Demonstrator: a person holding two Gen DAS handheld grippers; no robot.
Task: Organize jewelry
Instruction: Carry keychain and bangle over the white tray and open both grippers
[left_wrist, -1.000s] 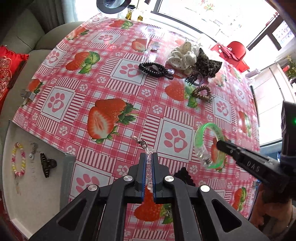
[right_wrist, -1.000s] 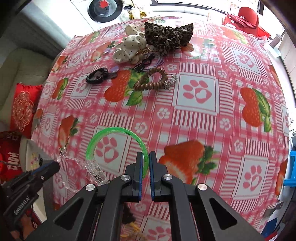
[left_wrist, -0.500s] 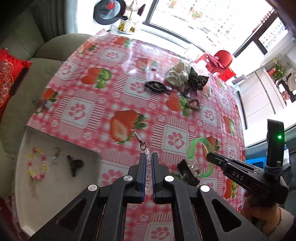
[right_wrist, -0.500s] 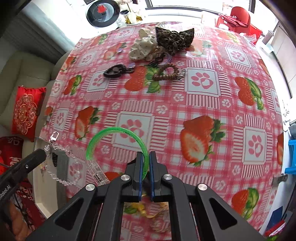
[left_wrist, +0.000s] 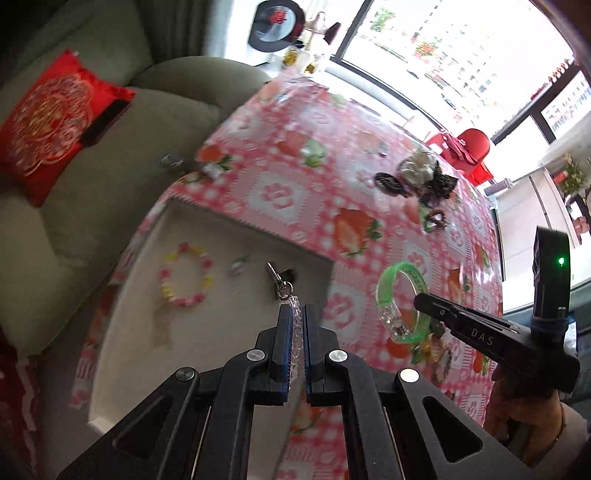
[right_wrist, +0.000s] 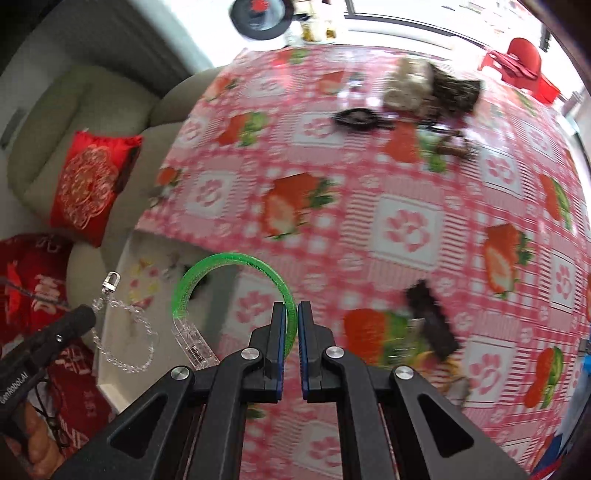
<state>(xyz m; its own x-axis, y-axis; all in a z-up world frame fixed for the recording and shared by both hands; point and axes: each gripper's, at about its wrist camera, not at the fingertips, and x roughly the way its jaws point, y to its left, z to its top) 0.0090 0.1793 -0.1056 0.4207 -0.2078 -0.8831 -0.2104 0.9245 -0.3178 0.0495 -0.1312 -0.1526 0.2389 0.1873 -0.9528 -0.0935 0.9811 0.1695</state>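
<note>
I am holding a tool in each hand above the table covered in a pink checked oilcloth printed with strawberries and paw marks (right_wrist: 406, 229). My left gripper (left_wrist: 294, 314) is clamping a clear beaded chain with a small silver clasp (left_wrist: 291, 306); its jaws are nearly together, with the beads pinched between the blue pads and the clasp sticking out past the tips. In the right wrist view the same chain is hanging in a loop from the left gripper's tip. My right gripper (right_wrist: 291, 314) is pinching a translucent green plastic bangle with a clear buckle section (right_wrist: 236, 273) by its rim, jaws narrow, with the ring arching up and to the left of the fingers.

The chain is hanging over the shallow white tray (left_wrist: 122, 332) at the table's near-left edge. In the tray are lying a pink and yellow beaded bracelet (left_wrist: 186, 275), a small silver trinket (left_wrist: 236, 266) and a dark clip, partly hidden behind the clasp. The bangle is hanging just beside the tray's right wall, over the cloth.

Far across the table are sitting a black coiled hair tie (left_wrist: 389, 182), a cream scrunchie (left_wrist: 417, 170) and a leopard-print one (left_wrist: 443, 182). A red embroidered cushion (left_wrist: 48, 122) is resting on the grey-green sofa (left_wrist: 92, 206).
</note>
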